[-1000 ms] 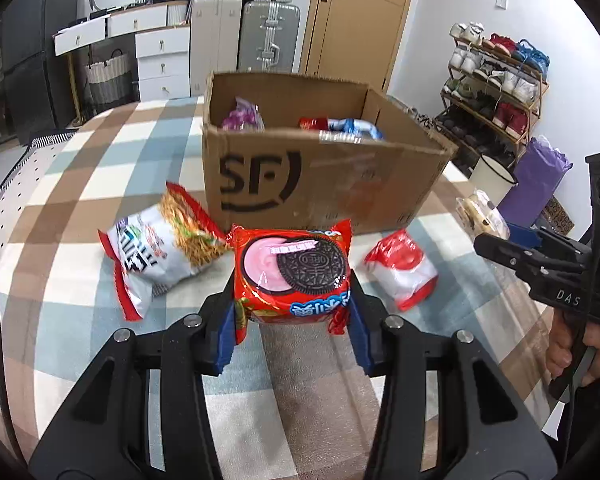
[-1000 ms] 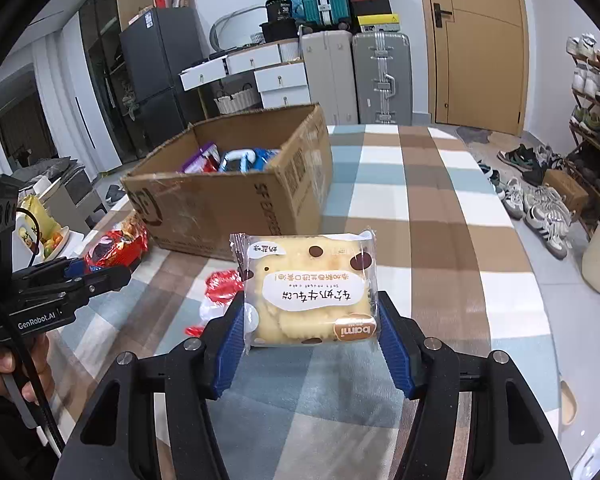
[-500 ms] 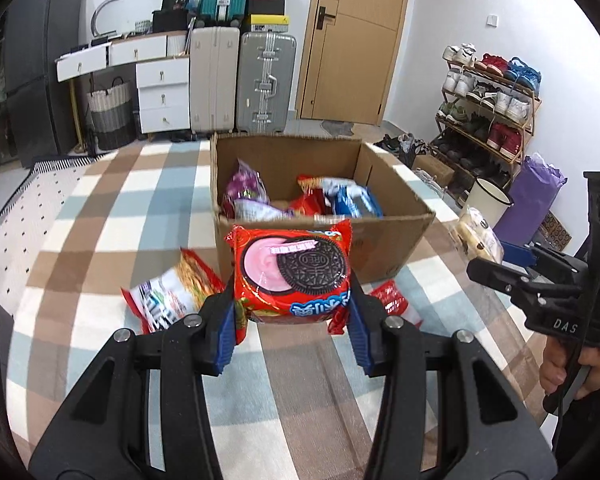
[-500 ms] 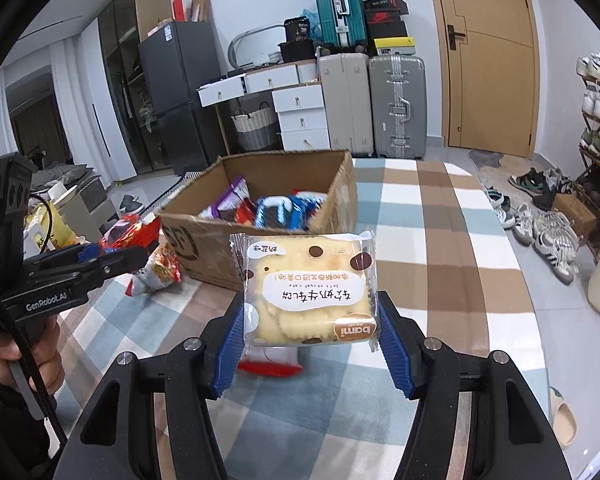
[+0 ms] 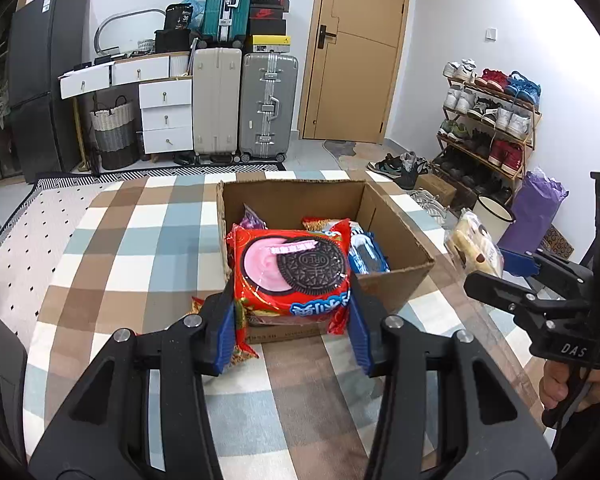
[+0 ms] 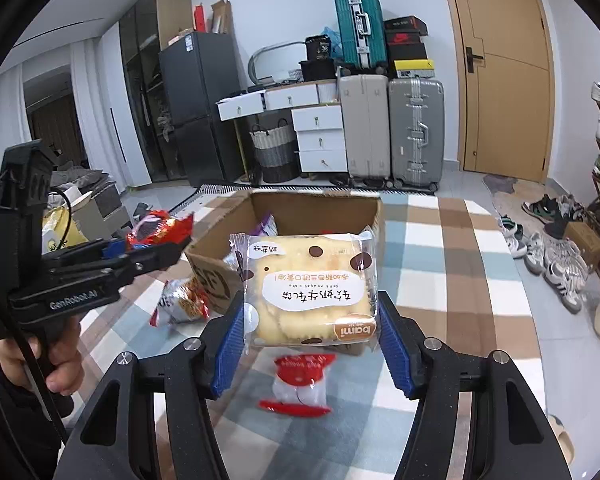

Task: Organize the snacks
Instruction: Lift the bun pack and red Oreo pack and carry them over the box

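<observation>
Here, left hand-held gripper [image 5: 290, 316] clenched on red Oreo pack [image 5: 290, 270], held above near edge of open box [image 5: 396, 272]. Right hand-held gripper [image 6: 312, 334] clenched on cake pack [image 6: 310, 292], raised short of box, over checked surface [image 6: 432, 280]. Box already holds snacks. Red-white packet [image 6: 300, 384] and noodle bag [image 6: 180, 300] lie on surface beside box.
</observation>
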Demonstrator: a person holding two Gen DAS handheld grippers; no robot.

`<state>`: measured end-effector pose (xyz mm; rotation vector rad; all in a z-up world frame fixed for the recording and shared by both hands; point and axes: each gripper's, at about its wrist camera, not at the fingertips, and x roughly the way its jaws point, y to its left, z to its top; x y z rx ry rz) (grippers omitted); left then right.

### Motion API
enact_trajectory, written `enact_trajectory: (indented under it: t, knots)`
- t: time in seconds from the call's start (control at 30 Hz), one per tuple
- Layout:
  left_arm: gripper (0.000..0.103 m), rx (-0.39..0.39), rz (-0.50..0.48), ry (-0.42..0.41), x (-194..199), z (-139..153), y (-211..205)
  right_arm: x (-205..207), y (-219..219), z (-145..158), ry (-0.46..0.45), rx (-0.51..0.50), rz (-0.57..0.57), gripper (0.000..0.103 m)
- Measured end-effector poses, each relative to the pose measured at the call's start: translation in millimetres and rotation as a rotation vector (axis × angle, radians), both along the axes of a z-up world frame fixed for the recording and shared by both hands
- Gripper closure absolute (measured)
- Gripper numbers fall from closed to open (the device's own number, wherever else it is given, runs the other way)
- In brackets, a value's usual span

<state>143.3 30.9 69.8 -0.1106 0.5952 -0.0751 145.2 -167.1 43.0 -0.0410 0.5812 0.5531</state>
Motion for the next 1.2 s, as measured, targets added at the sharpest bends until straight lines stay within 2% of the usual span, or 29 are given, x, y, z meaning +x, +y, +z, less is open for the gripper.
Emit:
enact_trajectory:
  t: [0.4,1.2]
  knots:
    - [0.06,0.01,0.01,-0.005,18,12,0,16,25,18,-0.019,-0.006,0.037,0.042]
    - [0.06,0.002,0.04,0.061,86,-5,17,80,49,5,0.057,-0.007,0.045,0.042]
